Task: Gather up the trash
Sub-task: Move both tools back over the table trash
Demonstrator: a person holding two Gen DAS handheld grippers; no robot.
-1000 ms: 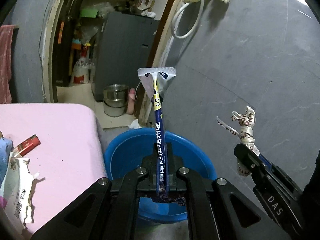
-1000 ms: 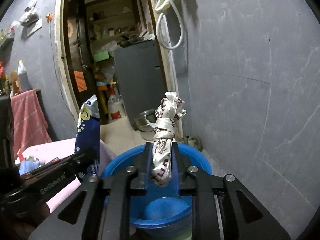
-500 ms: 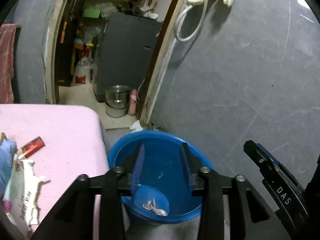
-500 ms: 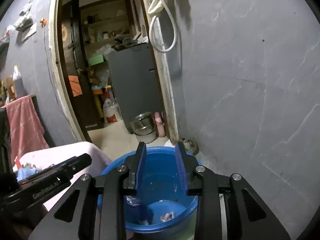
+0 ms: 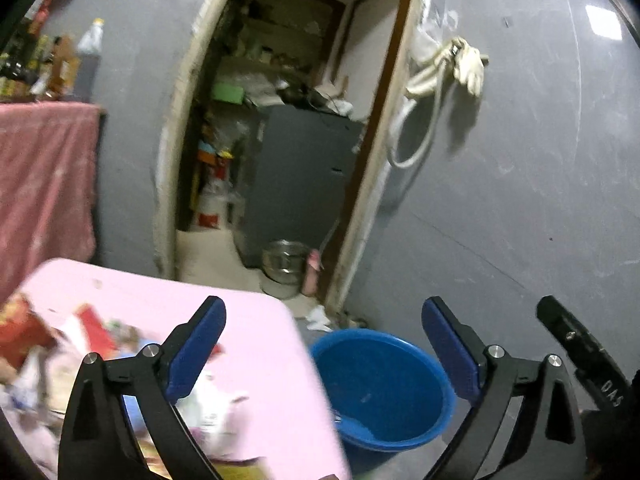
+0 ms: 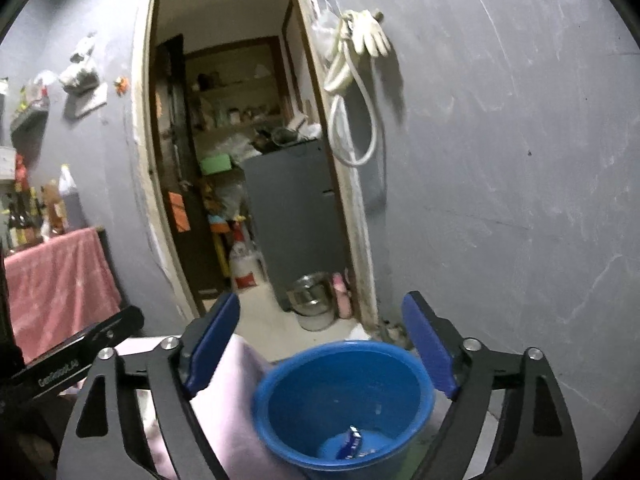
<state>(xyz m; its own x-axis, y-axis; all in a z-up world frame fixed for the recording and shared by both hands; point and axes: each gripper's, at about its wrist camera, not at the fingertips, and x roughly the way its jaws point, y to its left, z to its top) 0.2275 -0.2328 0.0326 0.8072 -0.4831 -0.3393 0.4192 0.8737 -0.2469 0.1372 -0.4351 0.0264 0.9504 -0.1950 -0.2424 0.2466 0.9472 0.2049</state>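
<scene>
Opening both tongs, left [image 5: 324,344] and right [image 6: 320,340], empty. We are judging the counter's [image 5: 260,328] wrappers [image 5: 208,412] light and crinkly; pinch a flat edge.

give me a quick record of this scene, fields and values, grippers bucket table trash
left gripper: jaws opening wide, nothing between them
right gripper: jaws opening wide, nothing between them
round blue plastic bucket: on the floor beside the table, below both grippers
bucket contents: a dark blue wrapper at the bottom; anything else too small to tell
pink-covered table: left of the bucket
trash left: blurred pile of wrappers and packets on the table
background: open doorway with a steel pot on the floor
</scene>
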